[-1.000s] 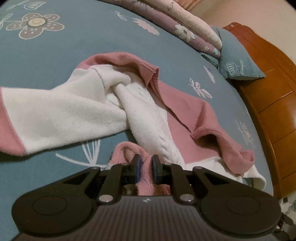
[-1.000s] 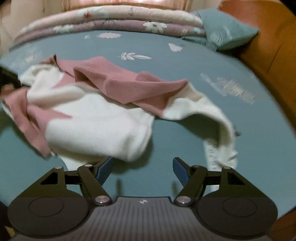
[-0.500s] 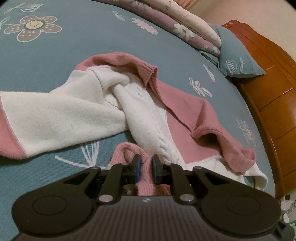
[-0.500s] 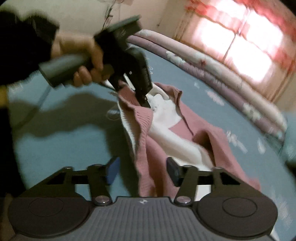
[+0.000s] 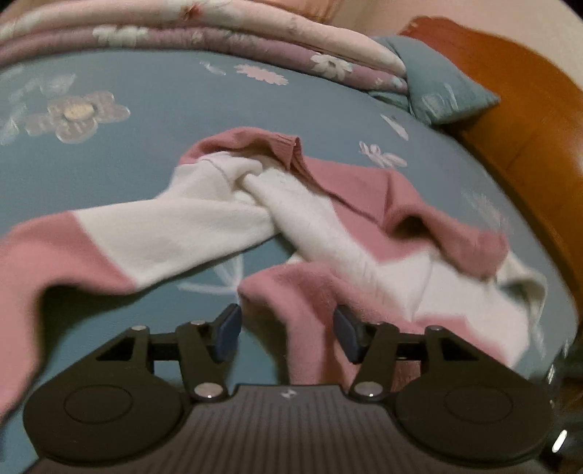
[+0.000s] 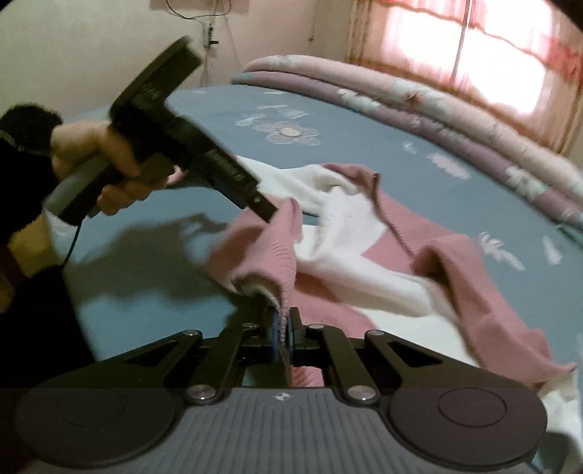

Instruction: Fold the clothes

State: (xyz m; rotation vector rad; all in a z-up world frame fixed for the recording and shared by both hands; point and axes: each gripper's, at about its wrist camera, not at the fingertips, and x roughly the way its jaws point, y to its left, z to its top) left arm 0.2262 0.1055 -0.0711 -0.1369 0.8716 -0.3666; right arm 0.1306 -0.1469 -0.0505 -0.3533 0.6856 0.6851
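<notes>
Right gripper [image 6: 283, 330]: jaws pinched tight on a pink ribbed edge of the sweater [image 6: 342, 255], knit visible between the blue pads [image 6: 276, 328]. Fabric rises straight out of the jaws into a raised pink fold.

Left gripper [image 5: 287, 328]: jaws spread wide, pads [image 5: 227, 331] clear of cloth on both sides. A pink fold of the sweater [image 5: 302, 233] sits in the gap between them, not clamped. In the right wrist view the left gripper [image 6: 267, 213] comes in from the left, angled down, tip right at the top of that raised pink fold; contact there is blurred, so touching or just beside, can't tell. Person's hand [image 6: 98, 164] wraps its handle, dark sleeve [image 6: 22, 146] behind it, cable hanging below.

Sweater: pink and white, crumpled, lying on the teal flowered bed sheet [image 5: 109, 156] roughly mid-bed. One white sleeve with pink cuff runs out toward the left edge of the left wrist view; pink body bunches toward the headboard side.

Further out: folded quilts [image 5: 218, 32] stacked along the far edge of the bed, teal pillow [image 5: 433, 87] at the far corner against the wooden headboard [image 5: 517, 120]. Curtained window [image 6: 492, 62] behind the quilts.
</notes>
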